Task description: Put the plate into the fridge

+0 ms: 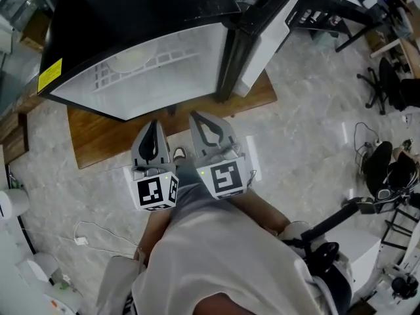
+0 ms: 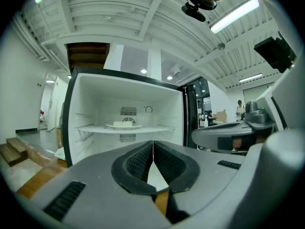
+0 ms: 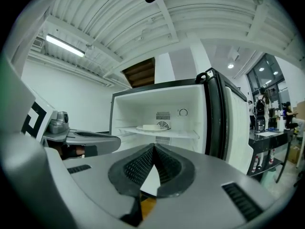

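The fridge (image 1: 141, 44) stands open in front of me, black outside and white inside. A white plate (image 2: 124, 125) with pale food on it rests on the fridge's wire shelf (image 2: 157, 129); the same plate (image 3: 153, 127) shows in the right gripper view and as a pale disc (image 1: 134, 59) from above. My left gripper (image 1: 153, 134) and right gripper (image 1: 207, 127) hang side by side just outside the fridge, a short way back from the shelf. Both are shut with nothing between the jaws; the pads (image 2: 143, 159) meet at the tips, and so do the right fingertips (image 3: 145, 163).
The fridge door (image 3: 238, 123) is swung open at the right. A wooden platform (image 1: 118, 140) lies under the fridge on the marble floor. Office chairs (image 1: 384, 84) and a black stand (image 1: 341, 222) are off to the right. A white cable (image 1: 85, 238) lies at the left.
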### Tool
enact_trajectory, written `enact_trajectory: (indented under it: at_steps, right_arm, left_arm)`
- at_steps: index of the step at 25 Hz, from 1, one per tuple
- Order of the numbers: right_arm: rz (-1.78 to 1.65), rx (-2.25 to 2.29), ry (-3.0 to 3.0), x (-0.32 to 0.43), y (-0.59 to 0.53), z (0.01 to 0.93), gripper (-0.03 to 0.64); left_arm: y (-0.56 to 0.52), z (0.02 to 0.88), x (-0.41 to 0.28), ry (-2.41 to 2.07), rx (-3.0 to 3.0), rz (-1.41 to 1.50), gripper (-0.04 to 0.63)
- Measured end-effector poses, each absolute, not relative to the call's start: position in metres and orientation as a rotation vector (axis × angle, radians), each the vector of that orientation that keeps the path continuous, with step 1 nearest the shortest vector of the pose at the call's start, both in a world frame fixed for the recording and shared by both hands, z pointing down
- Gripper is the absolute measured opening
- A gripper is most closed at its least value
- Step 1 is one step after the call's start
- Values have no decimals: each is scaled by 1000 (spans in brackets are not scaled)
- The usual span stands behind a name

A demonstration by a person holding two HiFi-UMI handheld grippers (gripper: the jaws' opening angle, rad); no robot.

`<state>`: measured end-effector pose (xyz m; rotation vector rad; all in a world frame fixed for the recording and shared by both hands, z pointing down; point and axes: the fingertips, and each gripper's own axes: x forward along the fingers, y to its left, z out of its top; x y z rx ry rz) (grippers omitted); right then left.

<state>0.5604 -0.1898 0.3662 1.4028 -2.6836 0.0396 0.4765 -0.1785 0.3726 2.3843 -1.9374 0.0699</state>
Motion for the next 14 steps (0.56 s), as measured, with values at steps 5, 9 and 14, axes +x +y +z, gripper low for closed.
enact_trajectory:
  at_steps: [5,9,14]
  right_arm:
    - [-13,1357,-2684,577,-179,365,17]
    - [5,1348,-2706,584,-172,362,17]
    - [-69,1303,-2737,590,-166,355,17]
  left_arm:
    - [-164,374,489,-1964,2344,64,21]
    - [-162,371,502,-1956,2342,42,21]
    - [-152,373,520,-1909,2344,38,21]
